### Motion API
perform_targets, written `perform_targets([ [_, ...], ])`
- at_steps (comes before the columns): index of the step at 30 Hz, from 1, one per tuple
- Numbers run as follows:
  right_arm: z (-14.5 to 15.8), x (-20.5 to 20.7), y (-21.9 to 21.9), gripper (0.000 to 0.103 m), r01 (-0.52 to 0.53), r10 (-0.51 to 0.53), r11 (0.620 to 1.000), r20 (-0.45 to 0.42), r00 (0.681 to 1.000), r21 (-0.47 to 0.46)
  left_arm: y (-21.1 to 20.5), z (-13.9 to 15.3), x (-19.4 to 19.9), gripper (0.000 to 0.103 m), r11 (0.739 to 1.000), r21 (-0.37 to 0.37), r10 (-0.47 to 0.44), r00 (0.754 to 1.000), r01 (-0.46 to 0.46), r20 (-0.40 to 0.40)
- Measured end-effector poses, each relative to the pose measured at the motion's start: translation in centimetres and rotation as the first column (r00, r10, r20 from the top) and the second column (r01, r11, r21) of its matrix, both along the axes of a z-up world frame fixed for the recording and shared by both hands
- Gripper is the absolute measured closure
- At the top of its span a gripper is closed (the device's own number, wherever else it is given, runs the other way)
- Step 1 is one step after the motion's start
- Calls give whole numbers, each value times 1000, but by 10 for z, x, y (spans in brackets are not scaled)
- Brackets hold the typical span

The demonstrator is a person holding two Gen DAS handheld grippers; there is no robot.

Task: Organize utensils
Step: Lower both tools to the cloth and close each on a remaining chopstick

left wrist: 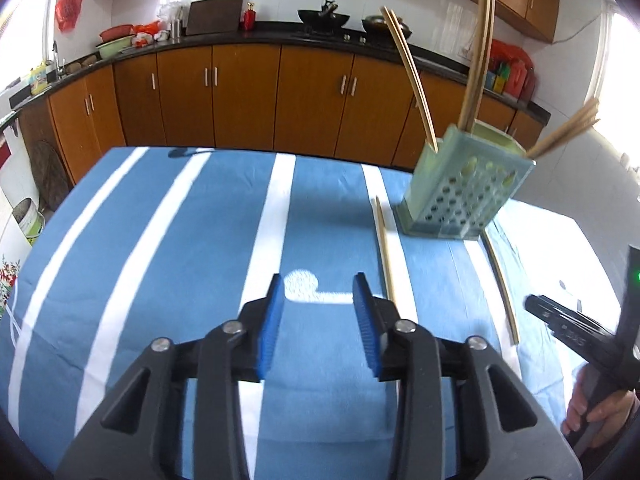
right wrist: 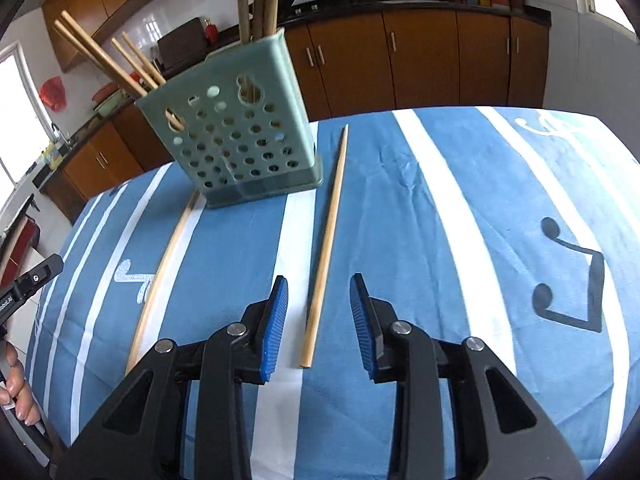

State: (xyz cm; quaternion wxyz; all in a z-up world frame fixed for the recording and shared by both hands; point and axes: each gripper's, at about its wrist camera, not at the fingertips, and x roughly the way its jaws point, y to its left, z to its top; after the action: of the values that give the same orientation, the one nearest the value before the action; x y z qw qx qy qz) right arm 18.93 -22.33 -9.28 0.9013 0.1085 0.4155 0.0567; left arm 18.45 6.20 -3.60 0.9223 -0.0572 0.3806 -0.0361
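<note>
A pale green perforated plastic utensil holder (right wrist: 240,132) stands upright on the desk, which is covered by a blue cloth with white stripes (right wrist: 400,240). Several wooden chopsticks (right wrist: 108,60) lean out of its open top.

Two more chopsticks lie flat on the cloth. One light wooden chopstick (right wrist: 326,248) lies just right of the holder, its near end between the spread fingers of the right gripper (right wrist: 319,312), untouched by either blue pad. The other loose chopstick (left wrist: 385,248) lies left of the holder, just beside the left gripper (left wrist: 319,312), whose fingers are also spread and hold nothing.
</note>
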Motion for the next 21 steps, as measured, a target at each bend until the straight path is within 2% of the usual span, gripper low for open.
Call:
perform_targets([
  [3, -12, 7, 8, 76, 3, -3, 1000, -30, 1000, -27, -6, -8, 0, 66, 1000, 3, -26, 999, 26, -20],
  [6, -14, 7, 10, 87, 13, -14, 998, -23, 1000, -58, -14, -14, 1, 66, 999, 5, -46, 998, 46, -38],
  [7, -14, 7, 9, 94, 13, -15, 998, -22, 1000, -62, -18, -15, 1, 66, 999, 7, -51, 998, 51, -41],
  [8, -14, 6, 6, 95, 16, -17, 998, -22, 1000, -61, -20, -17, 2, 66, 998, 8, -57, 997, 57, -45],
  [12, -13, -6, -12, 95, 67, -68, 996, -13, 998, -67, -32, -26, 3, 66, 997, 5, -79, 995, 80, -62],
  [17, -14, -21, -48, 96, 193, -194, 979, -13, 981, -67, -48, -38, 6, 61, 993, 8, -113, 990, 114, -84],
  [21, -13, -26, -57, 96, 197, -199, 978, -19, 980, -62, -63, -47, 10, 60, 990, 17, -136, 985, 138, -105],
])
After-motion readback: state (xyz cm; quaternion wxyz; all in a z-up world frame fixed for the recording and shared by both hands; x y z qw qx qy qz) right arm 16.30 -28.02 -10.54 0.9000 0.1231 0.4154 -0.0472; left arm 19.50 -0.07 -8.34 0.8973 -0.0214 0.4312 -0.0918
